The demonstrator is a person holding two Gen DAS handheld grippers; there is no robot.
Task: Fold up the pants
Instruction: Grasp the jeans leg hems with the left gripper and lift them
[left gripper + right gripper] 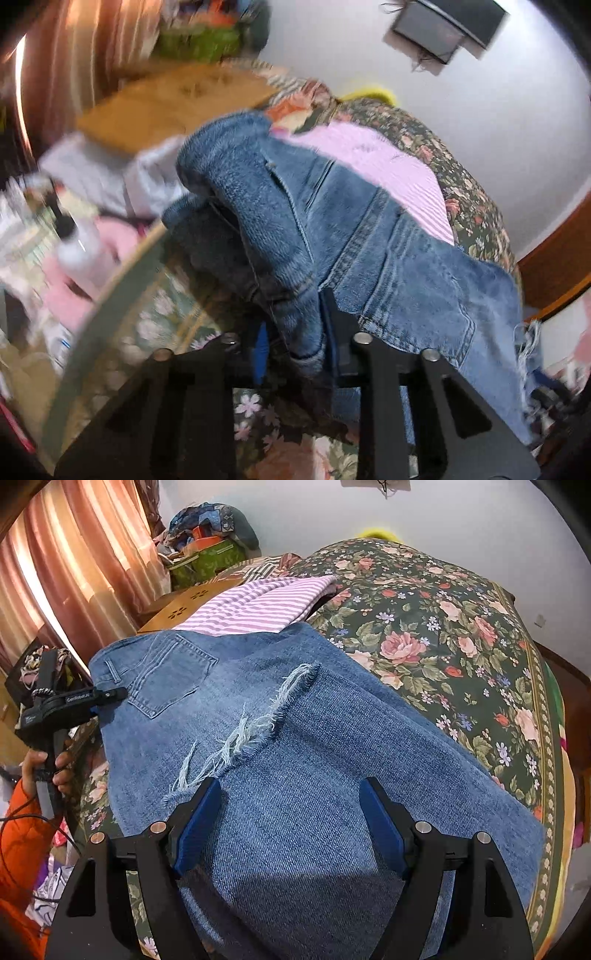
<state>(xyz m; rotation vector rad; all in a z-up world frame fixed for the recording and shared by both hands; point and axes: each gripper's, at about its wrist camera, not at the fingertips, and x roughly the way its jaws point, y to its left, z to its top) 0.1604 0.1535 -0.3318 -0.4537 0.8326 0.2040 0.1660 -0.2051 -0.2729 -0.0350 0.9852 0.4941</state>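
Item: blue denim pants (pixel 295 746), frayed hem, spread over my bed's floral bedspread (pixel 461 635), back pocket facing up at the far left.

My left tongs (pixel 295 332): closed on a bunched fold of the pants at the waist edge, the cloth lifted off the bed.

My right tongs (pixel 290 819): wide apart, blue pads (pixel 195 827) resting either side of flat denim, gripping nothing.

Also: striped pink cloth (pixel 258 605) beyond the pants, partly under their far edge.
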